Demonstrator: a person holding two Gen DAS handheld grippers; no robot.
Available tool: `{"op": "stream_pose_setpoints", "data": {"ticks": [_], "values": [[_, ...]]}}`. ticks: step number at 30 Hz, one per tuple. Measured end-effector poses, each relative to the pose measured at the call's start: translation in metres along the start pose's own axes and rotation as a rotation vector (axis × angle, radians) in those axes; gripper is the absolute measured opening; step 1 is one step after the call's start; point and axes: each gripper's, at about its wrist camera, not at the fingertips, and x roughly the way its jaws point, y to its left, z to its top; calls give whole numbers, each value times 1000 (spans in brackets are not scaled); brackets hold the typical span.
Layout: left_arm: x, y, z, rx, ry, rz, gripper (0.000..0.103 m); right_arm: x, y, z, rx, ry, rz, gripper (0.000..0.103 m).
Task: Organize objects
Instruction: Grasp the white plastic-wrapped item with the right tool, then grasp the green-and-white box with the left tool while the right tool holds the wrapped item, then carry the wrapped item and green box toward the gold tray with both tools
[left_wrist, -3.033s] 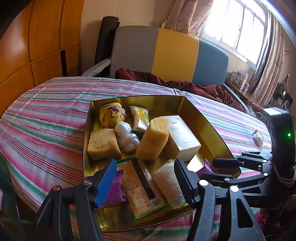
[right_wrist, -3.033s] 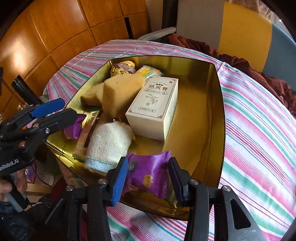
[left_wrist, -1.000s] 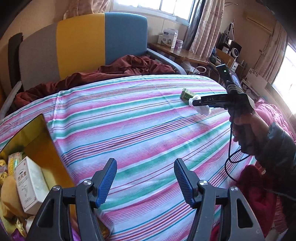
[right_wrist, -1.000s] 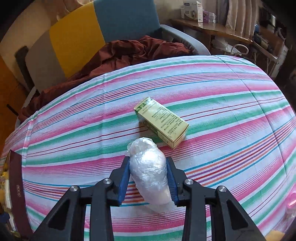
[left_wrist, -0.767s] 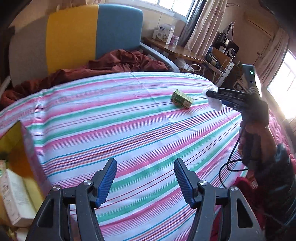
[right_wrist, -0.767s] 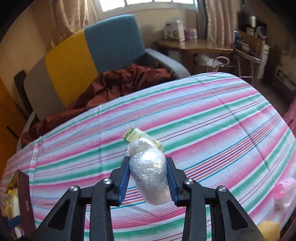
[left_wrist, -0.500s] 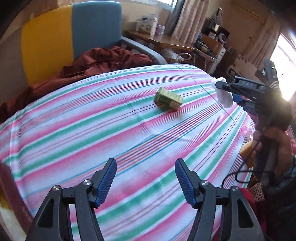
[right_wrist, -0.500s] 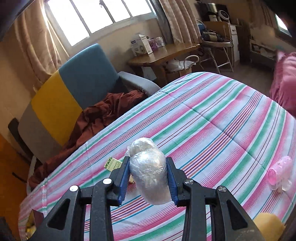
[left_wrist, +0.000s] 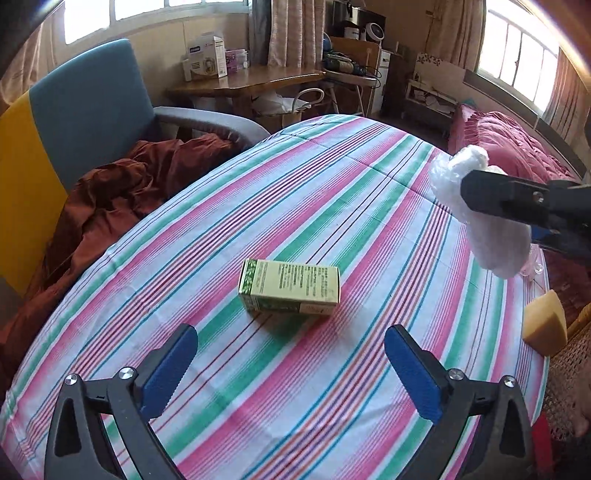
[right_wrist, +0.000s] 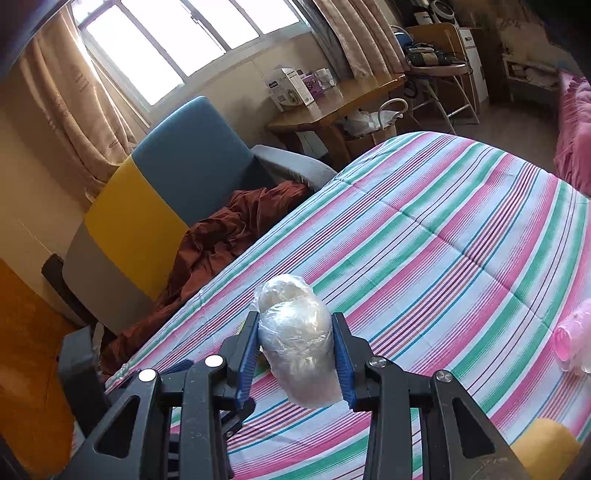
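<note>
The striped tablecloth (left_wrist: 332, 192) covers nearly all of both views, with a colour-block armchair (right_wrist: 162, 199) and a rumpled brown blanket (left_wrist: 122, 192) hard against its far edge. Most of the cloth lies bare, so either hand has open room to move; the crowding sits at the right-hand edge, where a yellow sponge block (left_wrist: 545, 326) perches near the rim and a pink plastic piece (right_wrist: 574, 338) lies close by. As a judgement, the sorting is partway: three loose items remain on the table, and one more is in the air. The green box (left_wrist: 290, 286) lies flat near the middle of the cloth, well clear of every edge. The left gripper (left_wrist: 290, 369) hangs just short of it, its jaws opening wide with nothing between them, seemingly lining up on the box. The right gripper (right_wrist: 295, 354) is clenched on the plastic-wrapped bundle (right_wrist: 295, 343), held aloft above the table's right side.
</note>
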Motion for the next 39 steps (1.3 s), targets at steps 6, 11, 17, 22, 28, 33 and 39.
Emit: {"op": "stream_pose_setpoints", "data": {"ticks": [6, 11, 17, 22, 28, 33, 39], "values": [[25, 0, 15, 35, 22, 3, 103, -2, 0, 0, 14, 0, 38, 38], [46, -2, 27, 53, 23, 35, 103, -3, -3, 0, 34, -6, 47, 39], [50, -1, 16, 24, 43, -10, 74, 5, -5, -2, 27, 18, 28, 39], [11, -8, -25, 8, 21, 10, 73, 17, 0, -6, -11, 67, 22, 39], [-41, -2, -94, -141, 55, 49, 73, 47, 28, -26, -161, 205, 62, 40], [-86, -2, -150, -251, 34, 116, 73, 65, 69, -60, -392, 302, 110, 40], [-129, -8, -200, -284, 3, 169, 73, 76, 103, -97, -581, 381, 174, 39]]}}
